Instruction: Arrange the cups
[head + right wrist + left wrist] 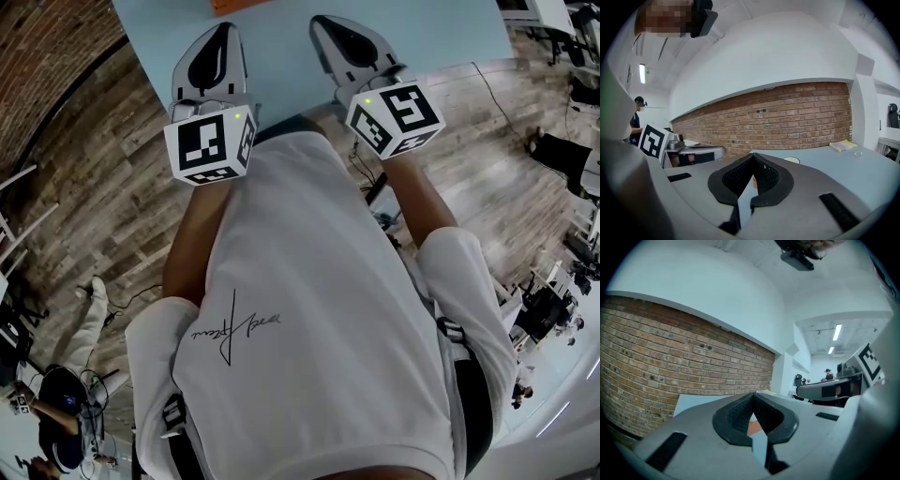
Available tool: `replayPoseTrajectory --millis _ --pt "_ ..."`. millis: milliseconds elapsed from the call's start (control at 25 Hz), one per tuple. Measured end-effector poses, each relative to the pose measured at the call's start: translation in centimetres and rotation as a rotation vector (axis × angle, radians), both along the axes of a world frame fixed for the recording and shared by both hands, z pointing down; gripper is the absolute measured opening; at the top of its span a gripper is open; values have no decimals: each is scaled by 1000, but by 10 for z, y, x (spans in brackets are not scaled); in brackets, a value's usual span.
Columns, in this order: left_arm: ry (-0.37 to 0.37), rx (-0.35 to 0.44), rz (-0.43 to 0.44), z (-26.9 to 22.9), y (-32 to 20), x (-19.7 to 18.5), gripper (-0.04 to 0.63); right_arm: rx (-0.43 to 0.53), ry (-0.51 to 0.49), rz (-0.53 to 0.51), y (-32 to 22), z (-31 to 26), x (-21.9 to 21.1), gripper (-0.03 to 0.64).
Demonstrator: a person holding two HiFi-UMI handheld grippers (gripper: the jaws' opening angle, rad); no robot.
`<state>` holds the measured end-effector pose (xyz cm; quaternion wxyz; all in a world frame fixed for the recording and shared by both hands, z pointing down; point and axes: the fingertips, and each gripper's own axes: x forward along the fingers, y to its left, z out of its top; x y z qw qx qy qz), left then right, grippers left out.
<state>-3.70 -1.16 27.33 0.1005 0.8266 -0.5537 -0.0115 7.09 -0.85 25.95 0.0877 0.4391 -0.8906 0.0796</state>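
No cup shows clearly in any view. An orange object (pixel 234 5), cut off by the head view's top edge, lies on the light blue table (pixel 281 56); a sliver of orange (pixel 754 427) also shows through the gap under the left jaws. My left gripper (pixel 225 28) (pixel 753 393) is held level over the table's near edge, shut with nothing between its pads. Beside it, my right gripper (pixel 323 21) (pixel 753 154) is also shut and empty, tipped slightly down. Each gripper shows in the other's view: the right gripper (pixel 825 390) and the left gripper (pixel 693 152).
A brick wall (pixel 787 122) runs behind the table. A small white round item (pixel 791 160), a yellow booklet (pixel 843 145) and a small clear object (pixel 855 153) lie on the far part of the table. My torso in a white shirt (pixel 309 309) fills the head view; wooden floor (pixel 103 169) lies around.
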Motion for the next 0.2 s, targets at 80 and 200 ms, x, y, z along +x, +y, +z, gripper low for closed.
replayPoseTrajectory --millis 80,200 --pt "0 -2 4 1 1 2 9 -2 2 9 0 1 3 18" --pt "-2 -5 10 1 4 5 9 -3 14 19 0 3 6 18"
